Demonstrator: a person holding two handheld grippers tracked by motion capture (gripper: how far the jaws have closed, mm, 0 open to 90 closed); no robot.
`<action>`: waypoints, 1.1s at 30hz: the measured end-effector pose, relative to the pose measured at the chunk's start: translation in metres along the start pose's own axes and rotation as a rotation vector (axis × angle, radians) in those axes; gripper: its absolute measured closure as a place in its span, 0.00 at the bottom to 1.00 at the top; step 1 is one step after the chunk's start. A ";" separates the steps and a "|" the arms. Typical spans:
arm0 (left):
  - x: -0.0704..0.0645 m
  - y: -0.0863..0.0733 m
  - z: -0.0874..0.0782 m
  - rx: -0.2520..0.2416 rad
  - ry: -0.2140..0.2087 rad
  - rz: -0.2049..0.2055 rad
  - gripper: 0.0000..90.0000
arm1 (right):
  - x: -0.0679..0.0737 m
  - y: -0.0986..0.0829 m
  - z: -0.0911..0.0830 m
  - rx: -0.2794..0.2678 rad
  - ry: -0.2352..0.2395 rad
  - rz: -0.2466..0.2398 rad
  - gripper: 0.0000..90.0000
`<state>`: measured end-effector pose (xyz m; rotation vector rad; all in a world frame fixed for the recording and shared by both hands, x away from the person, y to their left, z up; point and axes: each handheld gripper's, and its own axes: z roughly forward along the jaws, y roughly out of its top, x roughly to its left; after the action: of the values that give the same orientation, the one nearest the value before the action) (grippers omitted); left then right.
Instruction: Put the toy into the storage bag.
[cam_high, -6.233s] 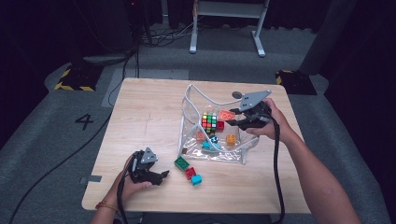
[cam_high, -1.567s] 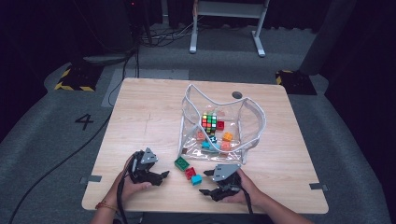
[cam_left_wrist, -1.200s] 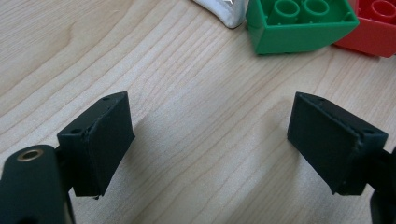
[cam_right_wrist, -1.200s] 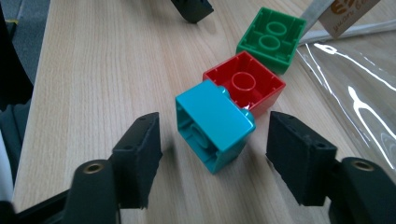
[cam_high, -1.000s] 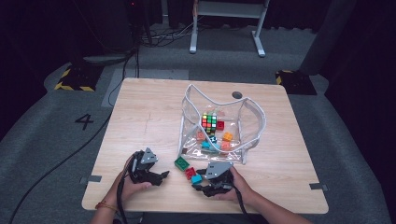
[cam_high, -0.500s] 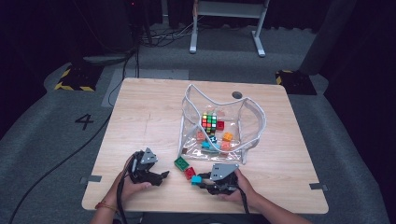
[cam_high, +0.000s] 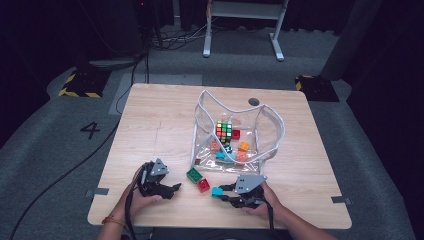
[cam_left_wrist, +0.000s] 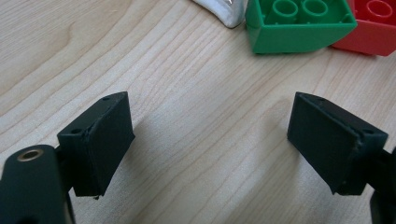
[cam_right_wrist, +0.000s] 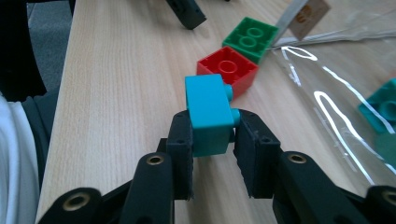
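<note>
left gripper (cam_high: 170, 189) sits near the table's (cam_high: 150, 120) front edge toward the front-left corner, held in the person's left hand (cam_high: 137, 192); jaws released, spread wide over bare wood in the left gripper view, nothing between them; green brick (cam_high: 194, 175) just ahead of it, studs up, with the red brick (cam_high: 203, 185) touching or just beside it on the right; in the left gripper view the green brick (cam_left_wrist: 299, 25) and red brick (cam_left_wrist: 371, 25) sit at the top edge past the jaws; right gripper (cam_high: 220, 191) at the front edge near its middle, held in the right hand (cam_high: 260, 202), grey plate on top; it is grasping a cyan brick (cam_high: 217, 191), jaws clamped on both sides of the brick (cam_right_wrist: 208, 114) in the right gripper view, brick turned on its side with studs facing the red one (cam_right_wrist: 227, 70); cannot tell if the cyan brick touches the wood; clear plastic bag (cam_high: 272, 125) with white trim stands open at the table's centre toward the right; inside it a multicolour puzzle cube (cam_high: 224, 130) and several small bricks in red, orange and teal; small dark round spot (cam_high: 254, 101) on the table near the back edge behind the bag
</note>
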<state>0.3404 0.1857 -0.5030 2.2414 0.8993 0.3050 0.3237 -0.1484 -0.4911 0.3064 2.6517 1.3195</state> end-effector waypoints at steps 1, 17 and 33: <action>0.000 0.000 0.000 0.000 0.000 0.002 0.16 | -0.002 0.000 -0.002 -0.004 -0.001 -0.004 0.76; 0.000 0.000 0.000 0.000 0.000 0.001 0.16 | -0.028 -0.028 -0.061 -0.012 -0.110 0.043 0.76; 0.000 0.000 0.000 0.000 -0.001 0.000 0.16 | -0.054 -0.068 -0.115 0.010 -0.242 0.168 0.76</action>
<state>0.3405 0.1857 -0.5030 2.2415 0.8985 0.3043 0.3416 -0.2906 -0.4734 0.6586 2.4751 1.2260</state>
